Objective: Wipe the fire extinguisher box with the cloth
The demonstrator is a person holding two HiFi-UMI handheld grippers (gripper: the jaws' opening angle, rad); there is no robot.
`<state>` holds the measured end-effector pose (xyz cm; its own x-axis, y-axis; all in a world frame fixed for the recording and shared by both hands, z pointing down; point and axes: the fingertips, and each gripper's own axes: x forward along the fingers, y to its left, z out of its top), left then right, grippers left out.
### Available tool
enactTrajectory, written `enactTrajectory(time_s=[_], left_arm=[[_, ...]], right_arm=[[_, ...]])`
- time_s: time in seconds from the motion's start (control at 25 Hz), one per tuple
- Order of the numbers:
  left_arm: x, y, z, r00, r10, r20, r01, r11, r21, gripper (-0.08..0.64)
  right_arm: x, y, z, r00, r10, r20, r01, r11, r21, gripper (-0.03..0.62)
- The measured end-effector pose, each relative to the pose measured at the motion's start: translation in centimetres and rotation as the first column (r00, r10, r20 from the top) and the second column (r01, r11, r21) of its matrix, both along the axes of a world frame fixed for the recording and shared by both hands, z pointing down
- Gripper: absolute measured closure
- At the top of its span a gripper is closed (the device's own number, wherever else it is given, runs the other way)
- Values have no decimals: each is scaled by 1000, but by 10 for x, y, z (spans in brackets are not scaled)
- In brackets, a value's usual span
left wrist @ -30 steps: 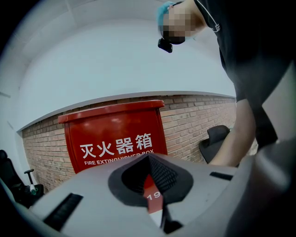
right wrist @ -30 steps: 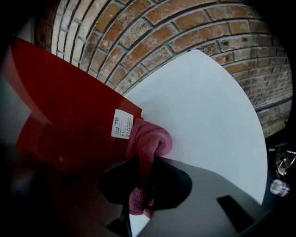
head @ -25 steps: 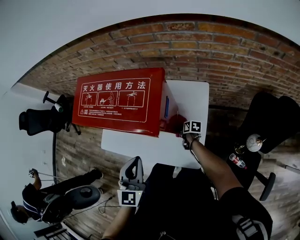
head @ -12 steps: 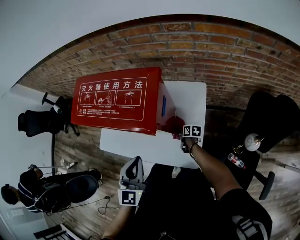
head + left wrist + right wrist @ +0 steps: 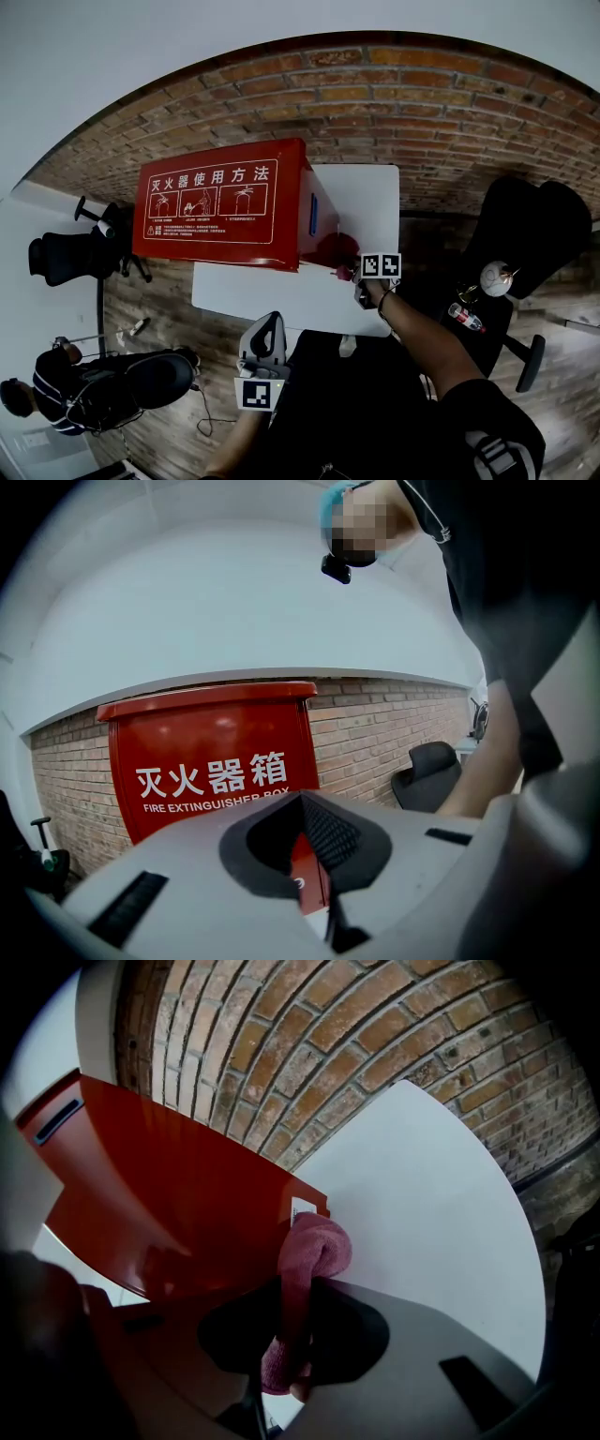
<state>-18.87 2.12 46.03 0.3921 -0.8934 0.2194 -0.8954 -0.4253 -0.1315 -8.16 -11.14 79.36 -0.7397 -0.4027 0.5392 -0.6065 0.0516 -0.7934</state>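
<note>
White table (image 5: 361,202) seemingly holds fire extinguisher box (image 5: 220,211).

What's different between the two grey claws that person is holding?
The right gripper clamps a pink cloth; the left gripper holds nothing, its jaws almost together. The right gripper reaches to the red fire extinguisher box on the white table; the left gripper hangs back, off the table's near edge. Both are grey, two-jawed and hand-held.

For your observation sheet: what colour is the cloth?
The cloth is pink; right gripper view.
</note>
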Motion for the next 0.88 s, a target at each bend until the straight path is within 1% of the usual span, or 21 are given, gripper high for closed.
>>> enactTrajectory(time_s=[0.32,0.52,0.68,0.88], left_arm=[[11,-5,1,999,35,-4,-35,999,6,512],[12,-6,1,999,37,-9,-37,999,0,512],[14,-8,-1,999,41,-17,-41,999,16,512],[17,-10,-1,999,48,-17,-47,999,8,512]], right_arm=[[-2,-4,-28,997,-7,72,3,999,45,514],[-3,-2,-43,994,-14,109,9,999,49,514],[-3,-1,-55,990,-20,137,12,998,61,514],[-3,-1,-72,987,-27,161,15,997,80,514]])
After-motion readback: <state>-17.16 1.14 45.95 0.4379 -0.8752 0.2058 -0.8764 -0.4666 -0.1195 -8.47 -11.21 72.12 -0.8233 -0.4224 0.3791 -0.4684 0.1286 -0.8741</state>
